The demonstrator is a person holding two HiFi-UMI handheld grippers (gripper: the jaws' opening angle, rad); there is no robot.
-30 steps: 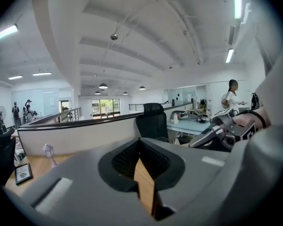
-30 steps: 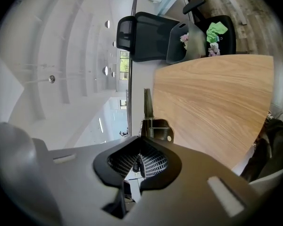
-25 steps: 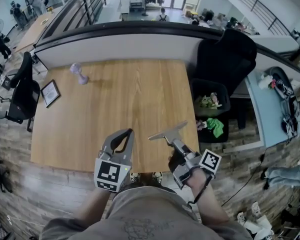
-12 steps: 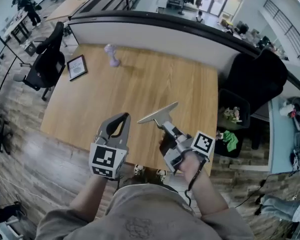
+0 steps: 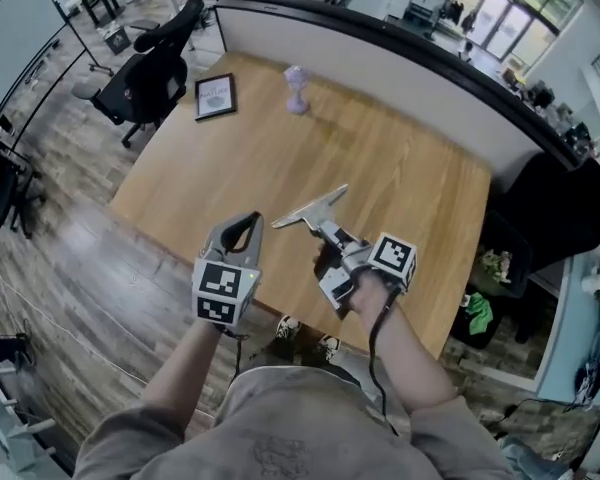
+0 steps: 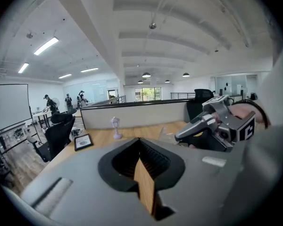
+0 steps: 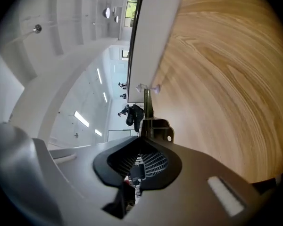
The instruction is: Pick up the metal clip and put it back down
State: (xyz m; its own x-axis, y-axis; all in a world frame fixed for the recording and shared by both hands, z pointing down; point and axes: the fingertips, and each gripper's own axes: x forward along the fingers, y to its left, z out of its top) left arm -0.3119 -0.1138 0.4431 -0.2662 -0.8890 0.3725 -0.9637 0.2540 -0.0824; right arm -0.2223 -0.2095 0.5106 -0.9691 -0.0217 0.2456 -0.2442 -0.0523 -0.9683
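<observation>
The metal clip point(image 5: 310, 208), a long flat silver blade on a sprung hinge, hangs in the air over the near part of the wooden table point(image 5: 400, 168). My right gripper point(image 5: 332, 236) is shut on the clip's handle end. In the right gripper view the clip point(image 7: 153, 126) sticks out just past the right gripper point(image 7: 141, 147), edge-on. My left gripper point(image 5: 252, 218) is beside it to the left, over the table's near edge, shut with nothing in it. The left gripper view shows its tips point(image 6: 140, 142) together and the right gripper point(image 6: 212, 124) at the right.
A lilac figurine point(image 5: 296, 89) and a framed picture point(image 5: 215, 96) stand at the table's far side. A black office chair point(image 5: 160, 78) is off the far left corner. A dark-topped partition point(image 5: 380, 38) runs behind the table. A black bin point(image 5: 495, 268) stands at the right.
The whole view has turned to the left. Both grippers have swung with it along the table's near edge. The clip stays in the right gripper.
</observation>
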